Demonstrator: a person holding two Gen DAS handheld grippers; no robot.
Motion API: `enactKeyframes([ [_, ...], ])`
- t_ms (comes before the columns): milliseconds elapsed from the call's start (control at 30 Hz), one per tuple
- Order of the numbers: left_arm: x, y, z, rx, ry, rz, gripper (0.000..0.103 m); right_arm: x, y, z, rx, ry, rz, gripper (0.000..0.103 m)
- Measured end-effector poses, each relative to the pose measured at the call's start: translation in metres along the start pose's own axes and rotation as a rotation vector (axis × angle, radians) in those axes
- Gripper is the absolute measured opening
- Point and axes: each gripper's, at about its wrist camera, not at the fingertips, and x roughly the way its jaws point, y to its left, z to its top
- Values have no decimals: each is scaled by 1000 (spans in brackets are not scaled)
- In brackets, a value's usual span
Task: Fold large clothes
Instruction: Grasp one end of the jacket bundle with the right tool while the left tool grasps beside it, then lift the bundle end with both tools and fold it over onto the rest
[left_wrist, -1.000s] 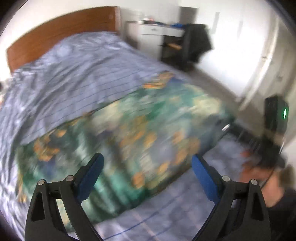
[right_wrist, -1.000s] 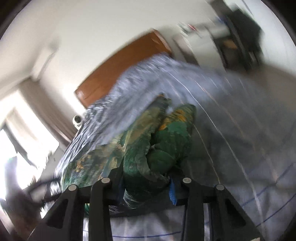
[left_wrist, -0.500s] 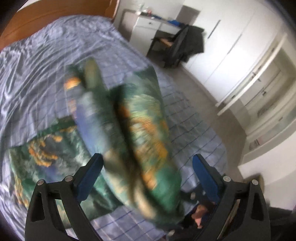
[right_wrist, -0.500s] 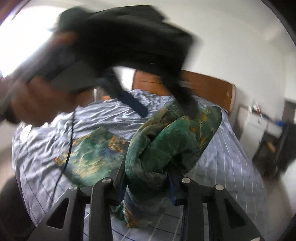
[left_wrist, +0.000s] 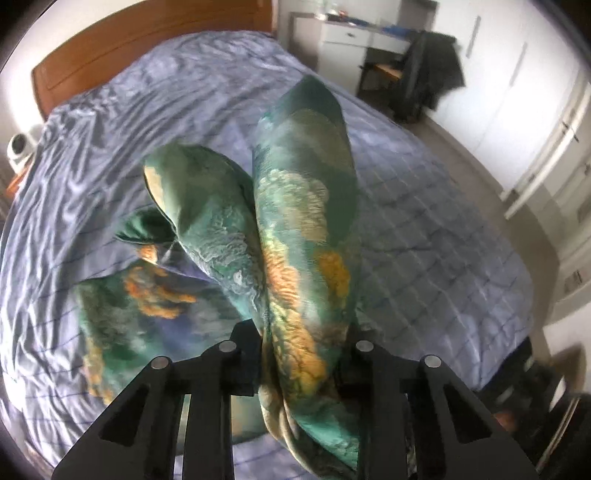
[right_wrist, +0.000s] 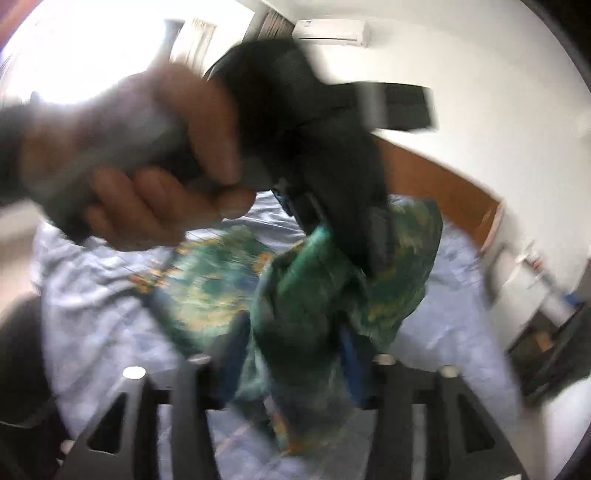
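A green and orange patterned garment (left_wrist: 306, 206), bunched into a thick rope of cloth, rises off the blue checked bedspread (left_wrist: 424, 236) while its lower part still lies spread on the bed, caught mid hand-over between two hand-held tongs. The left gripper (left_wrist: 299, 354) has just been closing and now pinches the gathered fabric between its jaws. The right gripper (right_wrist: 291, 350) has just been opening: cloth still hangs between its blue pads (right_wrist: 347, 354), but the blurred view leaves it unclear whether they press on it. In that same view the person's left hand (right_wrist: 147, 170) wraps the handle of the other tool, close above the fabric. The step in hand looks like a regrip, passing one edge across before a fold is laid. Next, judging from this, the right tongs must let go fully and find a fresh corner so the garment can be drawn flat. A wooden headboard (left_wrist: 147, 40) stands beyond
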Motion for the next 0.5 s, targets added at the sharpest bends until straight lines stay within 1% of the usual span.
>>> enactKeyframes([
  [67,-5,42,-6,-58,-10,22,26,-9,-20,-2,122,11,86,63],
  [133,-6,79,-18,-113,-14,45,27,-8,-38,-5,198,41,103,63],
  [167,-6,94,-25,-144,-12,51,27,-3,-50,-8,234,67,95,63],
  [200,-4,114,-35,-186,-4,54,27,3,-56,-9,244,82,84,63],
  [267,2,149,-56,-264,12,57,27,17,-66,-8,249,108,70,52],
  [300,5,157,-63,-284,16,58,27,28,-67,-5,246,122,80,44],
  [333,8,167,-71,-306,17,59,27,40,-67,-1,240,138,88,39],
  [400,12,182,-86,-343,12,48,27,64,-62,6,237,162,123,36],
  [500,16,198,-97,-381,-4,16,27,95,-51,20,232,189,196,36],
])
